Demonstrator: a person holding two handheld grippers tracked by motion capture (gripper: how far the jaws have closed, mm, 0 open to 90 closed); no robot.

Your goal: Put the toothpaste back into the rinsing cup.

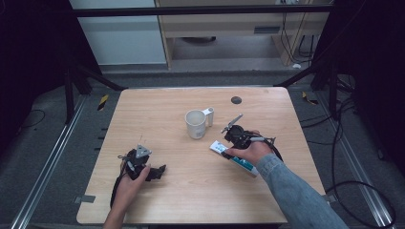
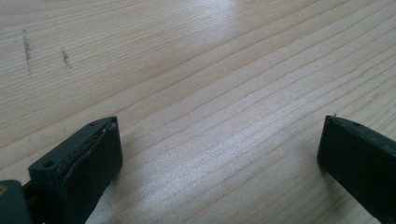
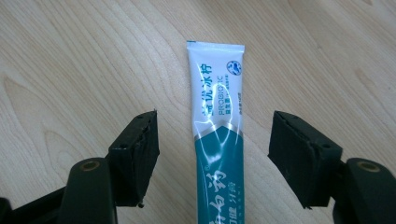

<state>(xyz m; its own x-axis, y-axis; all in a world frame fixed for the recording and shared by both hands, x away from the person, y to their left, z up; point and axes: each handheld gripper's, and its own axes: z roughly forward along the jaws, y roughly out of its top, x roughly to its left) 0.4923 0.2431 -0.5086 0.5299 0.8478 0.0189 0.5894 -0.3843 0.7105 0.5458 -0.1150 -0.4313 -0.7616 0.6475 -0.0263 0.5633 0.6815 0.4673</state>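
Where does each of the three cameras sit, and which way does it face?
High view: above the person's side, looking forward and down on the table, mug, both forearms.
Left gripper view: rides the left tongs, facing bare wood, jaws apart.
Right gripper view: rides the right tongs, jaws either side of the toothpaste tube.
Shared: the tube, high and right views.

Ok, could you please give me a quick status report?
Right gripper open, jaws astride toothpaste tube, not touching. Left gripper open over bare table. Mug clear.

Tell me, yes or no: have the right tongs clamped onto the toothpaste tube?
No, the toothpaste tube lies between the right tongs with wood showing on both sides.
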